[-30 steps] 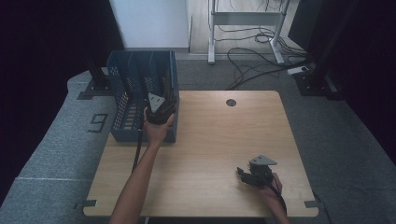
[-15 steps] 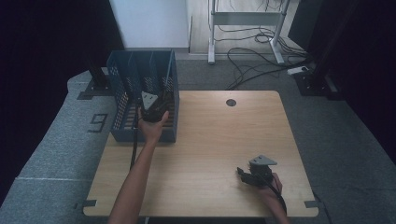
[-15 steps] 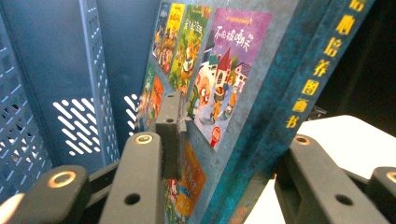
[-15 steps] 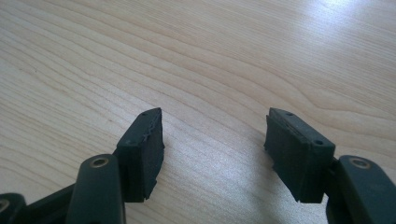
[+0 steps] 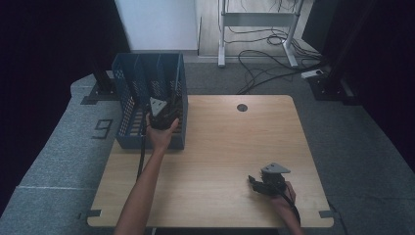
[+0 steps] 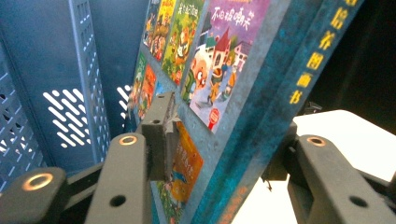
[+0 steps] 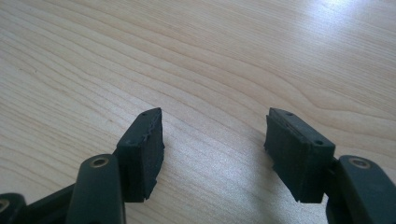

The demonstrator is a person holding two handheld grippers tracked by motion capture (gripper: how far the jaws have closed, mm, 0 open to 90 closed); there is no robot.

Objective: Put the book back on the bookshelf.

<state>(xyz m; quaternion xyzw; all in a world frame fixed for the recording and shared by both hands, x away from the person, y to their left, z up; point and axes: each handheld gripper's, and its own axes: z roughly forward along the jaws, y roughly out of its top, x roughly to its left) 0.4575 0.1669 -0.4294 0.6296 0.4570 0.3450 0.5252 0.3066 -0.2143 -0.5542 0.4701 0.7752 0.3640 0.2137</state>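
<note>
A teal picture book [image 6: 224,60] with a colourful cover and yellow characters on its spine stands tilted inside the blue slotted crate [image 5: 127,73]. My left gripper [image 5: 164,110] reaches into the crate's right compartment. In the left gripper view its jaws [image 6: 219,149] straddle the book, one pad by the cover, the other behind the spine. They have just been opening, and the pads sit close to the book without clearly pressing it. My right gripper [image 5: 254,182] rests open near the table's front right, with bare wood between its pads [image 7: 215,149].
The crate's perforated wall [image 6: 79,70] and dividers close in on the left gripper. The wooden table [image 5: 235,142] has a round cable hole [image 5: 242,107] at the back. Cables and a metal desk frame [image 5: 254,19] lie on the floor behind.
The left hand shifted slightly left and back at the crate's right compartment, staying over it. The right gripper has not moved.
</note>
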